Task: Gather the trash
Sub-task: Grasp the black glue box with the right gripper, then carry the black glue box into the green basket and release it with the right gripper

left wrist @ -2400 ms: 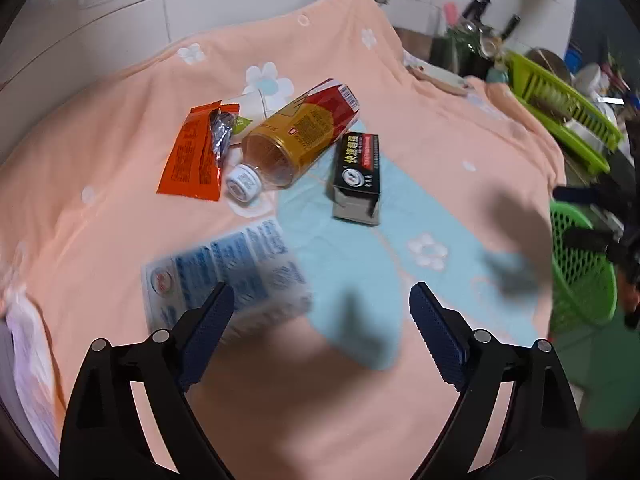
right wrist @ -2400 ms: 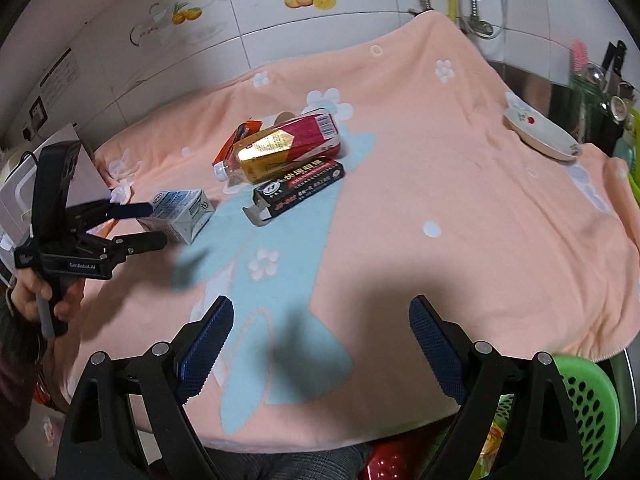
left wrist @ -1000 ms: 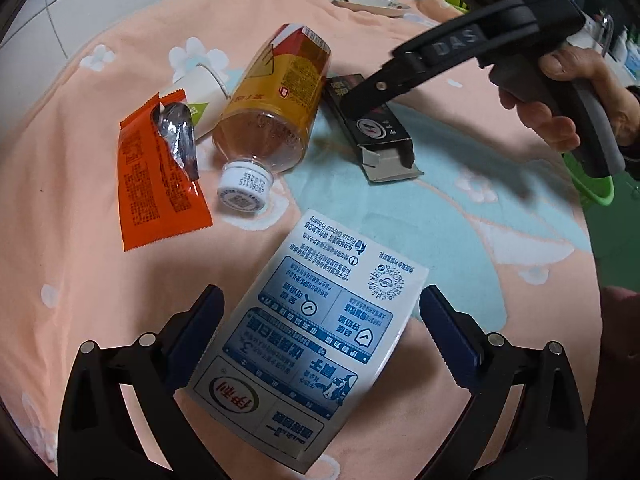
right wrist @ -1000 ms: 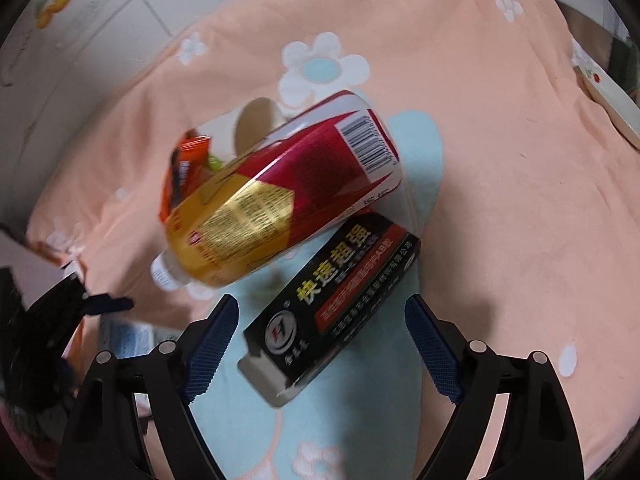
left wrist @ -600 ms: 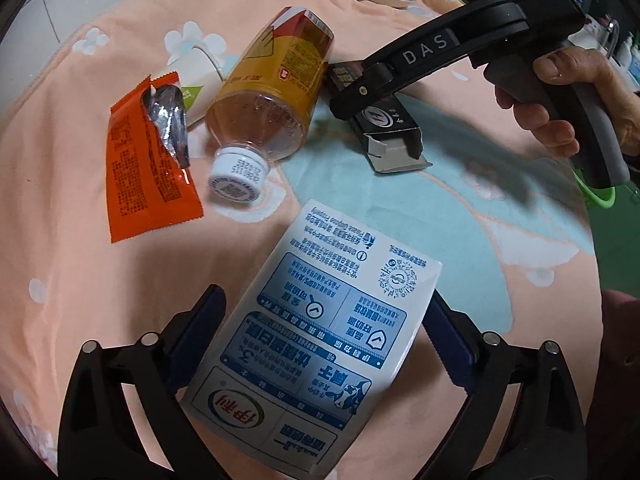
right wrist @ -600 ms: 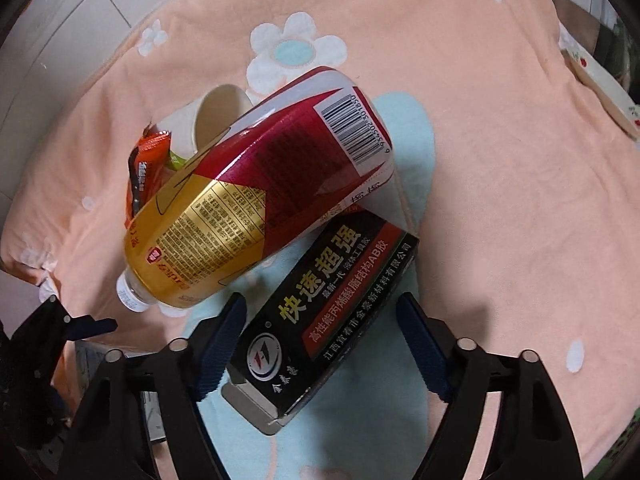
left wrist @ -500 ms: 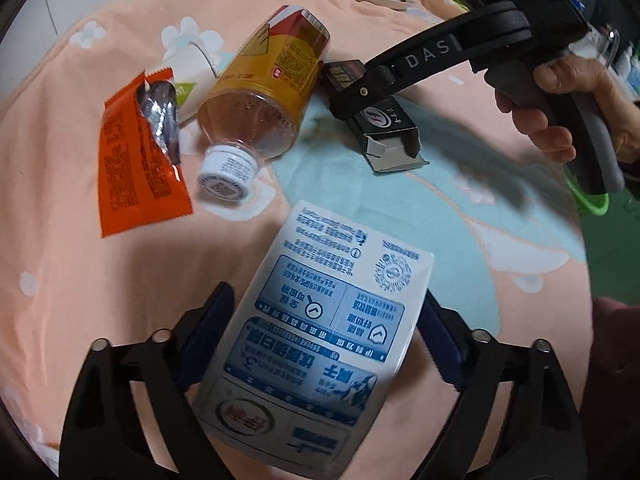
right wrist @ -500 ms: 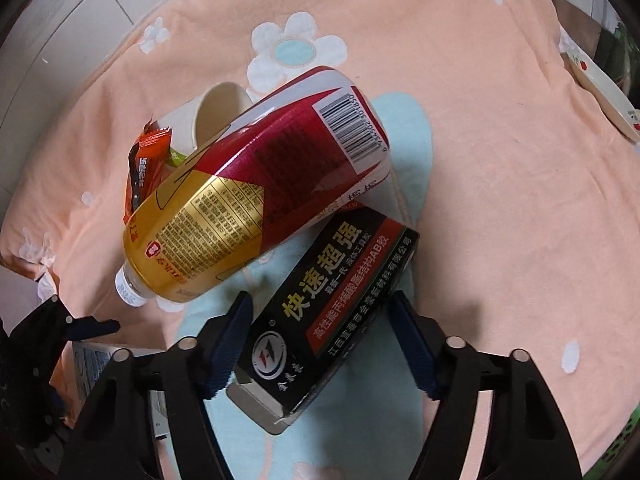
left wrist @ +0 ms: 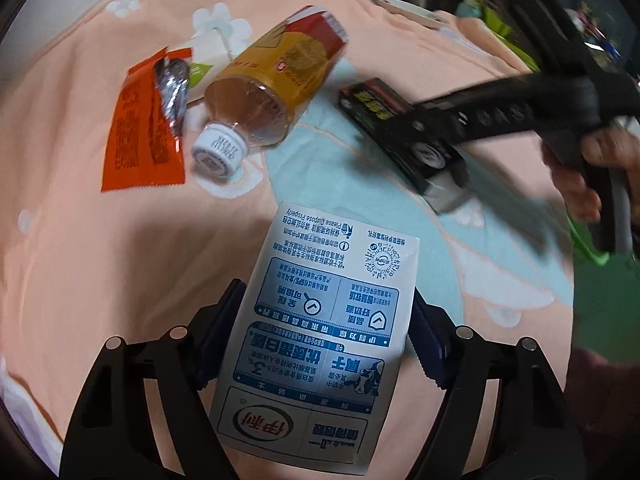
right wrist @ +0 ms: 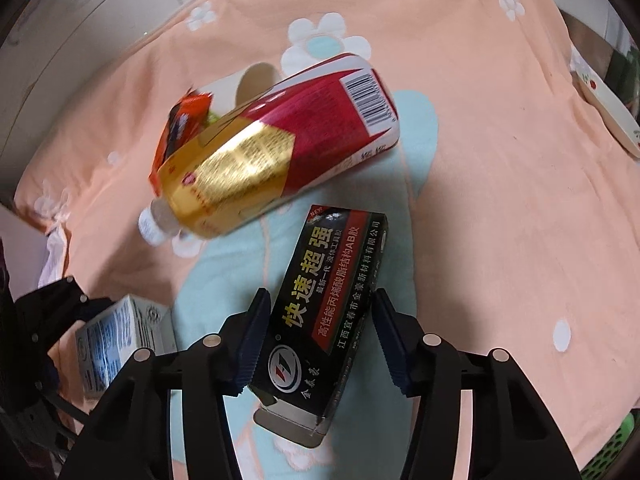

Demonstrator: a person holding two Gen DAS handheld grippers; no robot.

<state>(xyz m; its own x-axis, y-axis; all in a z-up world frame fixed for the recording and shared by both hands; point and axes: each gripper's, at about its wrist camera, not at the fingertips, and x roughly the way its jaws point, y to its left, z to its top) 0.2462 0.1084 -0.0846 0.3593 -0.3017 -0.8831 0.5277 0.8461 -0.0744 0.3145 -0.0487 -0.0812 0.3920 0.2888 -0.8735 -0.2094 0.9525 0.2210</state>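
My left gripper [left wrist: 324,332] is shut on a white and blue milk carton [left wrist: 320,320], its pads pressed on both sides. My right gripper [right wrist: 320,338] is shut on a black glue box [right wrist: 326,304], which is lifted and tilted. The box and right gripper also show in the left wrist view [left wrist: 404,136]. The carton shows in the right wrist view [right wrist: 116,340]. A red and gold plastic bottle [right wrist: 276,148] lies on the peach cloth [right wrist: 500,160]. An orange wrapper [left wrist: 140,128] and a paper cup [left wrist: 208,60] lie beside the bottle.
A white dish [right wrist: 604,112] sits at the cloth's far right edge. A green basket [right wrist: 612,460] stands below the cloth's right side. Tiled wall [right wrist: 100,20] runs behind the cloth. Kitchen clutter sits at the back right.
Both grippers have closed onto their items. The glue box has turned and risen off the cloth. The milk carton sits deeper between my left fingers.
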